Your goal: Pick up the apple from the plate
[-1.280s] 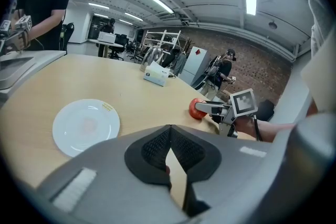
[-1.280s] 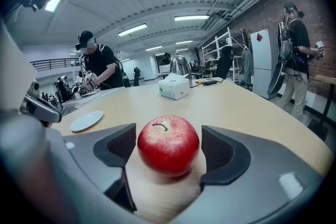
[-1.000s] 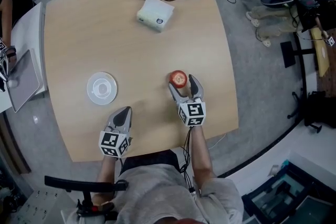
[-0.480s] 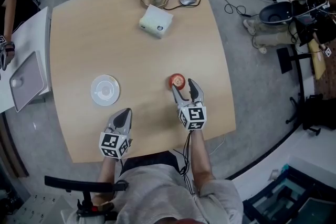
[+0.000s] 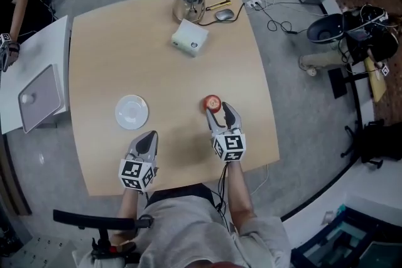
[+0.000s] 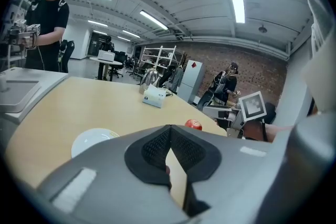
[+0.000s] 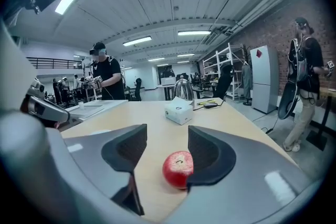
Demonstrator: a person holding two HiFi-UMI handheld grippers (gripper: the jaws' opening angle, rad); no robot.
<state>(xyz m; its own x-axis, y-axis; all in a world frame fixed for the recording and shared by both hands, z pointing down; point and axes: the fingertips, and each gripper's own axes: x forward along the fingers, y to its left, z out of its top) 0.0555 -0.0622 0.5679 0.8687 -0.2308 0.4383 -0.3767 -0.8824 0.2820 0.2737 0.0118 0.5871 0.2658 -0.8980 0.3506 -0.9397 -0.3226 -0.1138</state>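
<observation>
The apple (image 5: pixel 213 103) is sitting on the bare table (image 5: pixel 113 53), not on the plate (image 5: pixel 131 112), which is lying empty well apart to its left. The right gripper (image 5: pixel 220 115) is hovering just behind the fruit with its jaws closing; the right gripper view is showing them partly spread, with the apple just ahead of the tips and half hidden behind the right-hand pad, so nothing is being pressed yet. The left gripper (image 5: pixel 146 140) is hanging near the table's front edge with its jaws together and nothing between them. The apple is looking round, firm and smooth-skinned, so it is probably going to behave as a light, stiff thing that is apt to roll or squirt forward if the pads are meeting only its near curve. A hard squeeze is also risking a bruise. The safest hold is likely lying across its widest middle, pads on opposite sides and level with each other, which is calling for the jaws to be further forward around it.
</observation>
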